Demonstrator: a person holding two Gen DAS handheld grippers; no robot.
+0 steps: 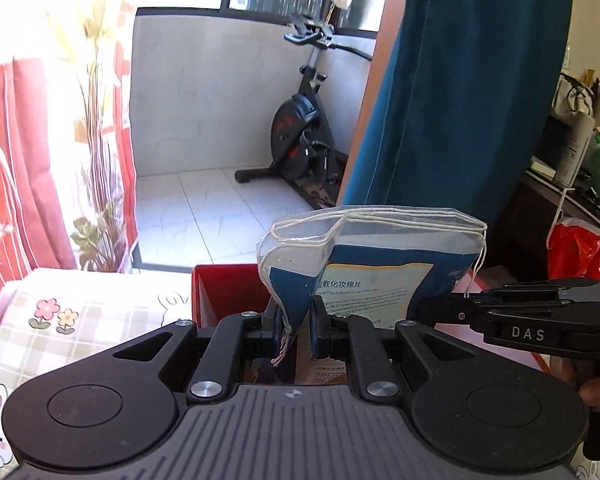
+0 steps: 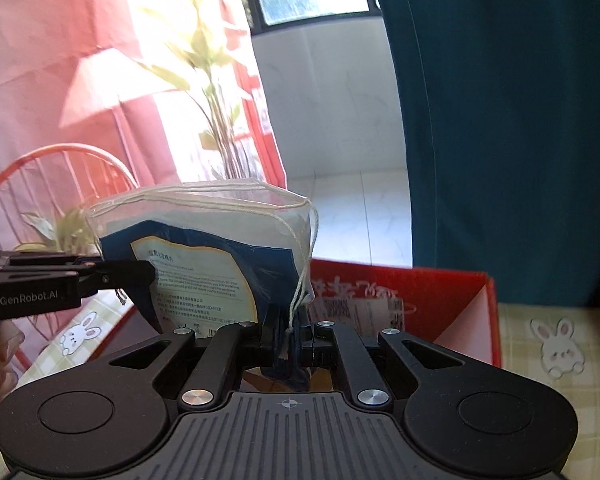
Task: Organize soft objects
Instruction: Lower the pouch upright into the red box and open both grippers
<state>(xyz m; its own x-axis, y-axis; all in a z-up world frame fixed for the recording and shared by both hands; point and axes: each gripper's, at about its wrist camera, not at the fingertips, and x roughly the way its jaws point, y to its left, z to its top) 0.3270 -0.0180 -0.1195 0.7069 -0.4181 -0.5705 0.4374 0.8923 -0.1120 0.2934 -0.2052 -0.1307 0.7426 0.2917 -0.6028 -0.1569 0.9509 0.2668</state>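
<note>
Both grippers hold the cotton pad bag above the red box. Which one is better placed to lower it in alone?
Probably right. The right gripper pinches the bag directly over the open red box, whereas the left gripper grips the opposite edge near the box's rim.

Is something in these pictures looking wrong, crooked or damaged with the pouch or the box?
Nothing looks spilled or torn. The cotton pad pouch is only creased, because the left gripper and the right gripper pinch its two sides above the red box. Its drawstring hangs loose.

Black tongs [image 1: 294, 320], silver screws, "DAS" marking.
</note>
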